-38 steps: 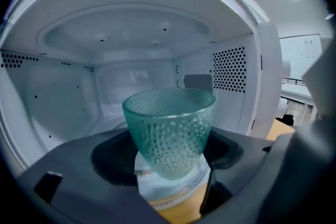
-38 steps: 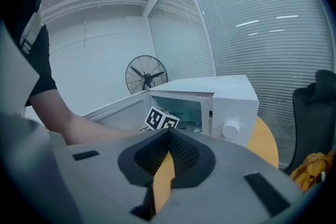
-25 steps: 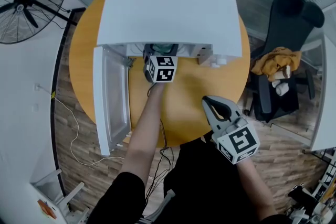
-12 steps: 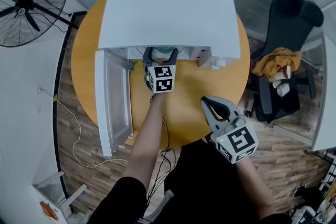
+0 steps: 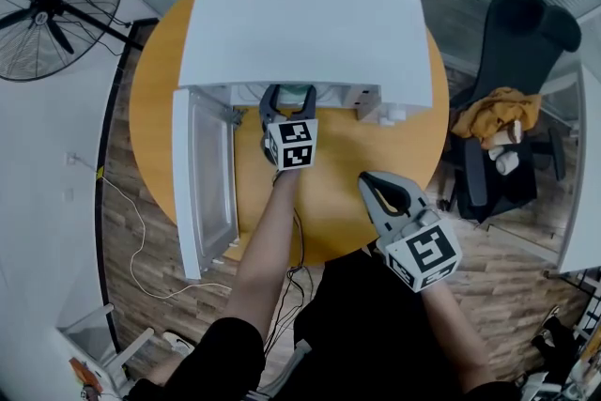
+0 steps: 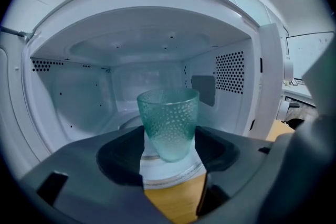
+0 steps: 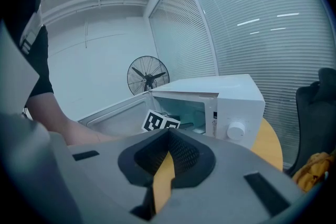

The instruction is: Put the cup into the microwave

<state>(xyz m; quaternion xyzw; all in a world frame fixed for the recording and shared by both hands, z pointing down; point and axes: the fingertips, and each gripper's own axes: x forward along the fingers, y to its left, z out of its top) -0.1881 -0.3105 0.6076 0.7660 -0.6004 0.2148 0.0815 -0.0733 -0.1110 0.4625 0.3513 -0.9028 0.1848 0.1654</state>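
A green dimpled glass cup point(image 6: 169, 123) stands upright on the glass turntable point(image 6: 173, 171) inside the white microwave point(image 5: 300, 23). The microwave's door point(image 5: 202, 174) hangs open to the left. My left gripper point(image 5: 287, 99) is at the oven's mouth, and its jaws have just been closing. They are still open, and the cup point(image 5: 297, 93) stands at their tips without the pads pressing on it. My right gripper point(image 5: 376, 185) hovers shut and empty over the round orange table point(image 5: 329, 164), nearer the person.
The microwave's knob point(image 7: 236, 130) faces the front right. A standing fan point(image 5: 52, 0) is on the floor at far left. A black office chair point(image 5: 516, 42) with a yellow cloth point(image 5: 488, 113) stands at right. A white cable point(image 5: 131, 230) lies on the floor left of the table.
The left gripper has drawn back a little from the microwave's mouth towards the person, while the cup stayed inside. The right gripper has kept still.
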